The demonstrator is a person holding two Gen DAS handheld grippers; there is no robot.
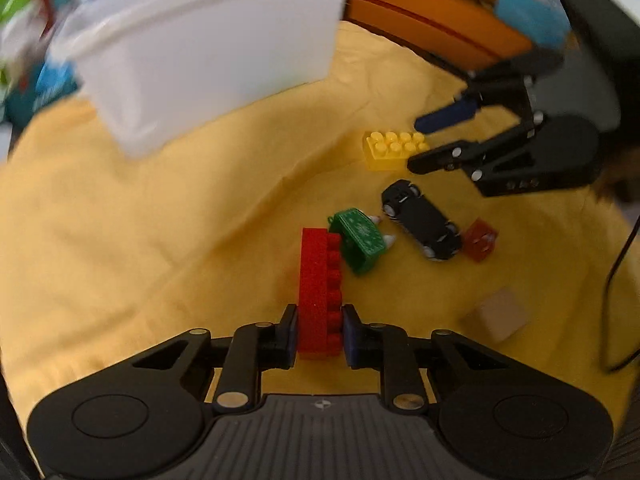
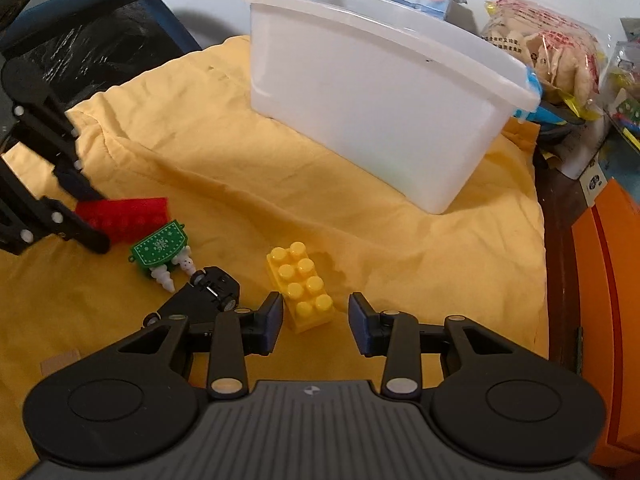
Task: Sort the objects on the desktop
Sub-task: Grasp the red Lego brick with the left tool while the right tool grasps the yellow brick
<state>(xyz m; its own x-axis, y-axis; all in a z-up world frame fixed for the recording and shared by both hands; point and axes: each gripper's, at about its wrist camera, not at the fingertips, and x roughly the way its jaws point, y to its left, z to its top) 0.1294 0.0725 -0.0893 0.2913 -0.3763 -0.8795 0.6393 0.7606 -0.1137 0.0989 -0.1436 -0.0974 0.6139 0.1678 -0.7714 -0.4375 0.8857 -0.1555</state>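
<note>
My left gripper (image 1: pixel 320 332) is shut on a long red brick (image 1: pixel 320 280), its pads pressing both long sides just above the yellow cloth (image 1: pixel 160 240). From the right wrist view that gripper (image 2: pixel 94 220) holds the red brick (image 2: pixel 128 216) at the left. A yellow brick (image 2: pixel 304 284) lies studs-up between the open jaws of my right gripper (image 2: pixel 316 316); the right pad stands clear of it. In the left wrist view the right gripper (image 1: pixel 420 144) straddles the yellow brick (image 1: pixel 392 150). A white bin (image 2: pixel 360 100) stands behind.
A green trinket (image 1: pixel 360 240) touches the red brick's far end. Beside it lie a black toy car (image 1: pixel 420 220), a small red-brown piece (image 1: pixel 480 240) and a wooden cube (image 1: pixel 498 316). An orange box (image 2: pixel 608 280) and snack bags (image 2: pixel 552 56) crowd the right edge; a chair (image 2: pixel 80 40) stands far left.
</note>
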